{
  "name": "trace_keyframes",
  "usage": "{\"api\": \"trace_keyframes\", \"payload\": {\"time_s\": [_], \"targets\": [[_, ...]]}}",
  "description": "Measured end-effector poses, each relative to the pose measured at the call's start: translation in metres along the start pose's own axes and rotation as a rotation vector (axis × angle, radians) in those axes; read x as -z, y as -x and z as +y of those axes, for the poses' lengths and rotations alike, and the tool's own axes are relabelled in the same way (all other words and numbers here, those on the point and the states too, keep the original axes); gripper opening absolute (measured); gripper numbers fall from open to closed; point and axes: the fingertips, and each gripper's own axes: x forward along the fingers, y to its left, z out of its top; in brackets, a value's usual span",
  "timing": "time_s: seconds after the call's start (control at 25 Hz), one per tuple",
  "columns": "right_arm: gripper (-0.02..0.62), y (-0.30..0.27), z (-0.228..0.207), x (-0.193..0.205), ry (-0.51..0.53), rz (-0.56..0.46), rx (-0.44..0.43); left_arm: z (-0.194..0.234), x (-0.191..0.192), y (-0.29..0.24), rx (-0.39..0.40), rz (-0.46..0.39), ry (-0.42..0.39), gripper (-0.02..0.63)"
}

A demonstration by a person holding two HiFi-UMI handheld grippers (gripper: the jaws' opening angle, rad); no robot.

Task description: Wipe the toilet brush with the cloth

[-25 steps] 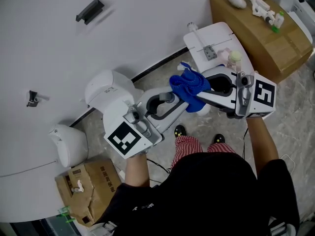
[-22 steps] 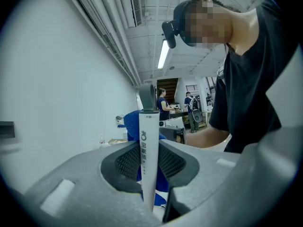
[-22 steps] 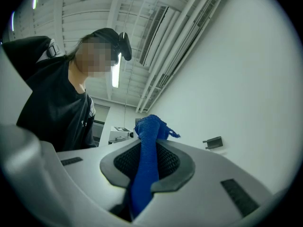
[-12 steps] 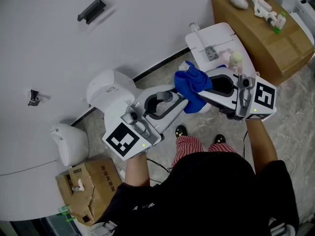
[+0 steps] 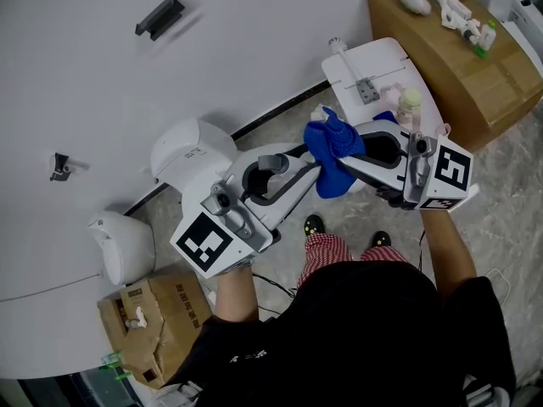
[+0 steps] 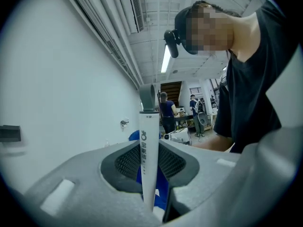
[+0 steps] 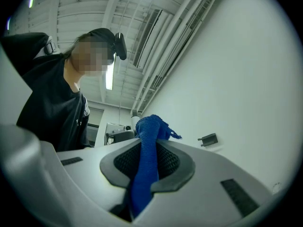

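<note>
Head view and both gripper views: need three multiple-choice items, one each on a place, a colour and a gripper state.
1. Where is the crumpled blue cloth in the head view?
A on the floor; B where the two grippers' tips meet; C on a cardboard box.
2. What colour is the slim plastic toilet brush handle in the left gripper?
A black; B red; C white.
3. What is the state of the right gripper?
A shut on the cloth; B open and empty; C shut on the brush.

Answers:
1. B: the cloth bunches between both tips.
2. C: the left gripper view shows a white shaft.
3. A: the right gripper view shows the cloth pinched between the pads.
</note>
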Motion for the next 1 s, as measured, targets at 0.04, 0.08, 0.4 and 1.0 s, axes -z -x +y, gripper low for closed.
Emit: {"api": "trace_keyframes", "payload": {"time_s": [0.04, 0.08, 0.4, 1.0], "targets": [[0.063, 0.000, 0.000, 0.002, -0.003, 0.002, -0.001, 0.000, 0.000, 0.000, 0.000, 0.000, -0.004, 0.091], [0.063, 0.000, 0.000, 0.002, -0.008, 0.001, -0.003, 0.000, -0.001, 0.000, 0.001, 0.002, -0.007, 0.091], [0.063, -0.002, 0.003, 0.012, -0.024, 0.023, -0.002, -0.003, -0.009, 0.002, 0.009, -0.022, 0.007, 0.091], [0.063, 0.003, 0.003, 0.025, -0.044, 0.050, 0.005, -0.009, -0.023, -0.001, 0.030, -0.038, 0.011, 0.091]]}}
